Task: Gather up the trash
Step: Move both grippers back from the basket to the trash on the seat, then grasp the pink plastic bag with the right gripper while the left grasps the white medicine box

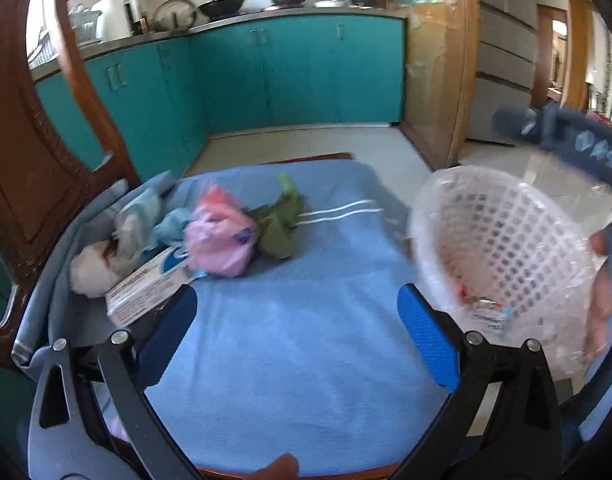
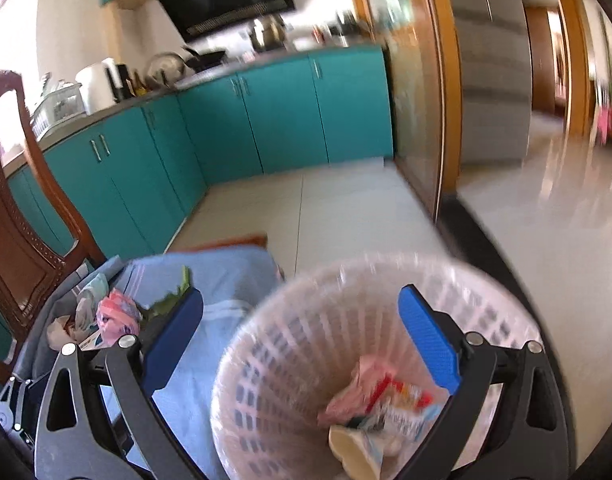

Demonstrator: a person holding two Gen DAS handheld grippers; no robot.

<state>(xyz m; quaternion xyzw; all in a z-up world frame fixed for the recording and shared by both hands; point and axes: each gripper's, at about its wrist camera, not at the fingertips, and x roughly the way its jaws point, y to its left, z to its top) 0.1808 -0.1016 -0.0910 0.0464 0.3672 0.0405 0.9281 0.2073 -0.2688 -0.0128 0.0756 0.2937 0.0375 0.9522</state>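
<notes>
A white lattice trash basket [image 1: 502,248] lined with clear plastic is held tilted at the right edge of the blue cloth [image 1: 290,340]; it holds wrappers [image 2: 382,404]. A trash pile lies at the cloth's far left: a pink bag [image 1: 220,240], a green wad [image 1: 280,224], a pale blue wrapper [image 1: 136,220], a white wad [image 1: 90,272] and a white carton [image 1: 146,292]. My left gripper [image 1: 298,320] is open and empty above the cloth. My right gripper [image 2: 302,328] is open, its fingers spanning the rim of the basket [image 2: 346,344]. The pile shows at left in the right wrist view [image 2: 114,316].
A carved wooden chair back [image 1: 38,152] stands at the left behind the pile. Teal cabinets [image 1: 290,68] with pots on the counter run along the back. Tiled floor [image 2: 358,208] lies beyond the cloth. A hand [image 1: 602,300] is at the basket's right side.
</notes>
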